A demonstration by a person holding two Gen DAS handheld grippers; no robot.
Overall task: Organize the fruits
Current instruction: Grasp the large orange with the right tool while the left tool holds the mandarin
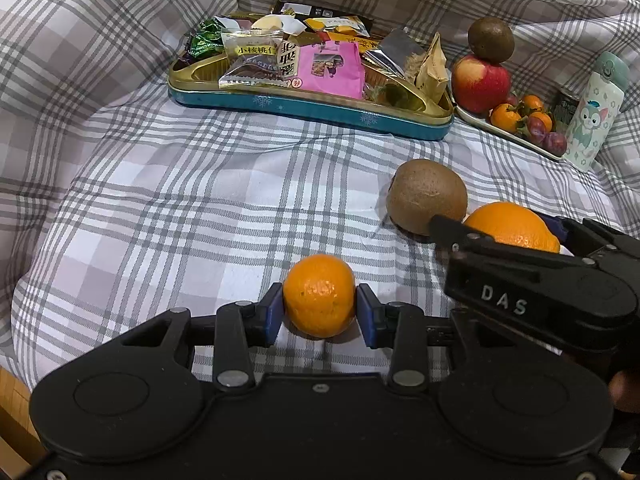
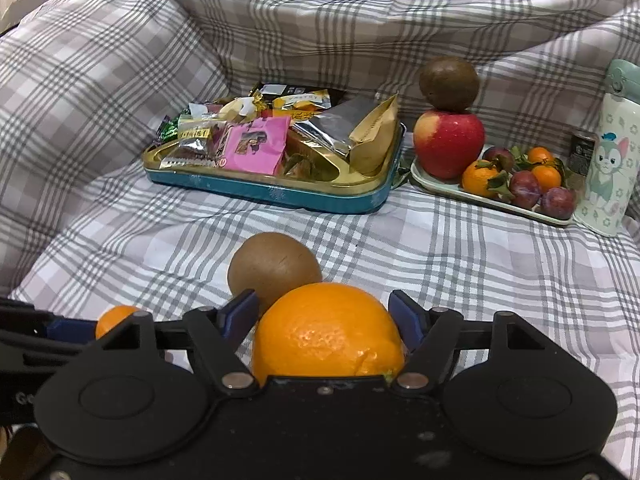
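A small orange point(image 1: 319, 296) sits between the blue pads of my left gripper point(image 1: 320, 310), which is shut on it just above the plaid cloth. My right gripper point(image 2: 322, 308) is open around a large orange point(image 2: 328, 332) that rests on the cloth; its pads stand beside the orange and do not press it. A brown kiwi point(image 2: 274, 266) lies on the cloth right behind that orange. At the back right, a pale fruit tray point(image 2: 492, 202) holds a red apple point(image 2: 448, 144) with a second kiwi point(image 2: 449, 84) on top, plus several small oranges and plums.
A teal and gold tin point(image 2: 272, 196) full of snack packets stands at the back centre. A cartoon-printed bottle point(image 2: 610, 160) and a dark can point(image 2: 582, 152) stand right of the fruit tray. Plaid bedding rises in folds behind and to the left.
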